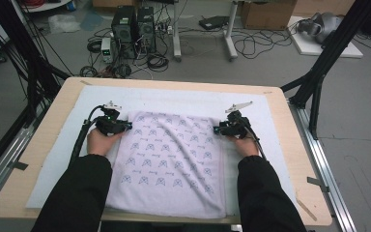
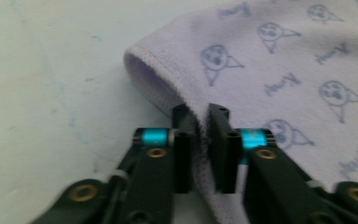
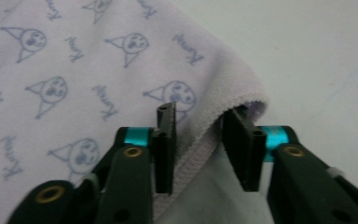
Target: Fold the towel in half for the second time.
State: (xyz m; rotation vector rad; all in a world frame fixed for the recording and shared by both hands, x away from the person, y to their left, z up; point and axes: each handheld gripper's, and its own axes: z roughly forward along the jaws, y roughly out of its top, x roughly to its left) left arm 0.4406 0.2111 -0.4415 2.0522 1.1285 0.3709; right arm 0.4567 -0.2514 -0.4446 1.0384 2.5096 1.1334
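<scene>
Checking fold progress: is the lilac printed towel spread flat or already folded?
Folded at least once: the lilac printed towel shows doubled layers and a rounded fold at its far corners, in both gripper views.

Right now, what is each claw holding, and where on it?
The left claw is shut on the towel, pinching its side edge near the far corner. The right claw straddles the opposite edge near the far corner, but a gap shows, so it has no grip yet.

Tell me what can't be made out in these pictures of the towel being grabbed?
- High view: the jaws of the left gripper and right gripper are too small to judge.
- Right gripper view: whether the pads press the towel hem; a fold covers it.
- High view: the towel's near edge, behind the sleeves.
</scene>
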